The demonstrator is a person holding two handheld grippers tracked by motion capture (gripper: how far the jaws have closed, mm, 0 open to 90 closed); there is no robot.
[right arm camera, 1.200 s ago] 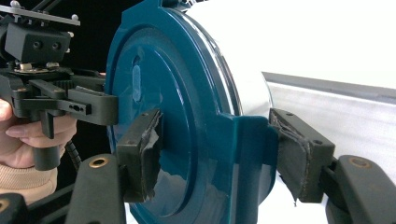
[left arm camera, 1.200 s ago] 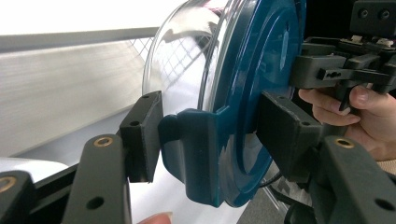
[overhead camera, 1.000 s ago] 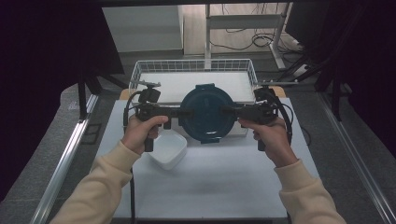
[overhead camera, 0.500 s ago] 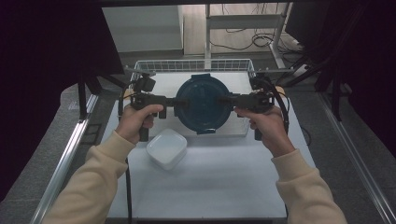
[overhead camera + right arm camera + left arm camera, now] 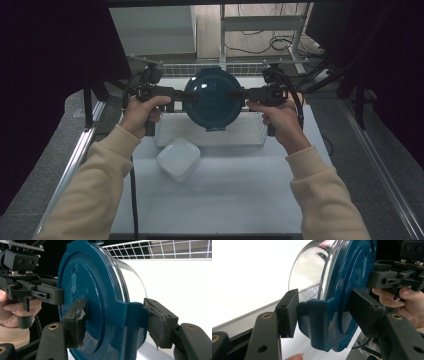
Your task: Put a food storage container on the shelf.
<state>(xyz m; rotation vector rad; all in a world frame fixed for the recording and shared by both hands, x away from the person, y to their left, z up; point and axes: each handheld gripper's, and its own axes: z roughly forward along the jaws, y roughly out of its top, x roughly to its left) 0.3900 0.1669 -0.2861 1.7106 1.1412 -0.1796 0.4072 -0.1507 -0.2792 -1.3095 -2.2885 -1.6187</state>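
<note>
A round clear container with a dark blue lid (image 5: pixel 212 100) hangs in the air, turned on edge, over the wire basket (image 5: pixel 242 134). My left gripper (image 5: pixel 186 97) clamps its left side latch and my right gripper (image 5: pixel 241 93) clamps the right one. In the left gripper view the gripper (image 5: pixel 325 312) has one pad on the blue latch and the other on the lid face (image 5: pixel 352 277). The right gripper view shows the gripper (image 5: pixel 117 322) with its worn pads pressing the opposite latch of the lid (image 5: pixel 85 285). Both are shut on the container.
A white square bowl (image 5: pixel 178 159) lies on the white table (image 5: pixel 225 195), just in front of the basket's left corner. Metal rails run along both table sides. Shelving legs and cables stand beyond the basket.
Both hands have carried the container up and away from the person, from above the table to above the basket. The white bowl has stayed in place.
</note>
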